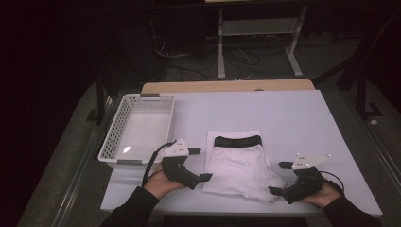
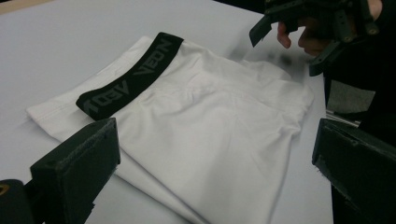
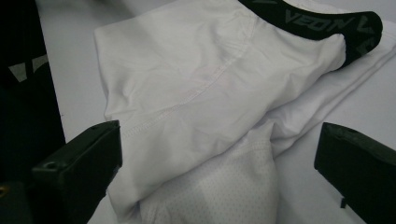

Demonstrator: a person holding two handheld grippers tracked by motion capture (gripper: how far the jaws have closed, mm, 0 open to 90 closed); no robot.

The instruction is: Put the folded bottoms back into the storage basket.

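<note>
Two hand-held grippers flank a pair of white underwear (image 1: 239, 163) with a black waistband (image 1: 238, 141), which lies folded on the white table (image 1: 293, 118), a little below the centre of the high view. The left gripper (image 1: 200, 164) sits at the left edge of the garment, and its jaws stand apart with nothing between them; in its own view the cloth lies just ahead of them. The right gripper (image 1: 280, 178) is at the lower right corner of the garment, and its jaws are also wide apart. In the right gripper view the folded edge lies between and in front of the jaws, but the pads do not press on it.

As I judge it, the folding is mostly done: the underwear forms a compact rectangle with the waistband at the far end. The lower right corner is still a bit loose, with an inner mesh layer (image 3: 224, 191) showing from under the top layer, so some tidying may remain.

At the left of the high view stands a white plastic basket (image 1: 113, 137) with perforated walls, near the left gripper. Nothing lies in it. Probably the folded piece must still go into this basket, which is not yet done.
</note>
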